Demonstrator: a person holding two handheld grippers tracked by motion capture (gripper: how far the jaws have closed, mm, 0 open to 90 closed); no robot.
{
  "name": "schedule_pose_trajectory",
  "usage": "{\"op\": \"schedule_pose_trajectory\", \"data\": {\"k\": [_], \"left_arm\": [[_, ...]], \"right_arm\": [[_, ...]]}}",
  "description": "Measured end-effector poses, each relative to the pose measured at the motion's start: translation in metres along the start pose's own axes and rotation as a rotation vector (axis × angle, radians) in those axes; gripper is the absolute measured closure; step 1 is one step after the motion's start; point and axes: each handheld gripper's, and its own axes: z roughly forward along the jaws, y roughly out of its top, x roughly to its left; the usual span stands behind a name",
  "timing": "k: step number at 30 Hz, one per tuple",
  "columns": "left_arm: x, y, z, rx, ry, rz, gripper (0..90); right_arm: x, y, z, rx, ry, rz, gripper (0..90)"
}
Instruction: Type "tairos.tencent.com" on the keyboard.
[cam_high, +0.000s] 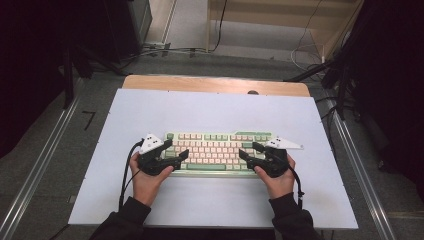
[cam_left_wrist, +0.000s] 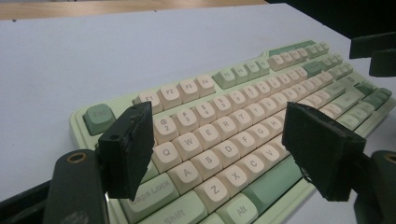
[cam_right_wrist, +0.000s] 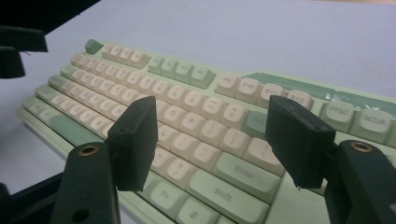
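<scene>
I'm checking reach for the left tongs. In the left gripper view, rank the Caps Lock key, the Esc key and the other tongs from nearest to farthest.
1. Caps Lock key: just beyond the left tongs, low by their left jaw.
2. Esc key: farther back, at the keyboard's near-left corner.
3. Other tongs: farthest, at the upper right past the keyboard's far end.

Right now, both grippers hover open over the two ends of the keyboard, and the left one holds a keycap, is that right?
Not quite: the left gripper holds nothing. The left gripper view shows its fingers apart above the keyboard. Both are open, as you said.
</scene>
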Motion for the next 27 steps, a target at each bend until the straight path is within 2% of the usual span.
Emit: {"op": "schedule_pose_trajectory", "data": {"k": [5, 8, 13, 19, 27], "left_arm": [[0.002, -0.004, -0.012, -0.002, 0.013, -0.007, 22.7], [0.004, -0.008, -0.018, 0.002, 0.018, -0.012, 22.7], [0.006, -0.014, -0.029, 0.003, 0.038, -0.018, 22.6], [0.008, -0.022, -0.036, 0.013, 0.074, -0.015, 22.6], [0.021, -0.03, -0.044, 0.018, 0.118, -0.048, 22.7]], "right_arm": [[-0.008, -0.006, -0.011, -0.002, -0.024, 0.008, 30.6], [-0.009, -0.008, -0.019, -0.004, -0.046, -0.009, 28.9], [-0.015, -0.014, -0.033, -0.015, -0.054, -0.002, 28.4], [-0.029, -0.024, -0.052, -0.017, -0.1, 0.021, 28.4], [-0.052, -0.037, -0.08, -0.033, -0.167, 0.064, 28.3]]}}
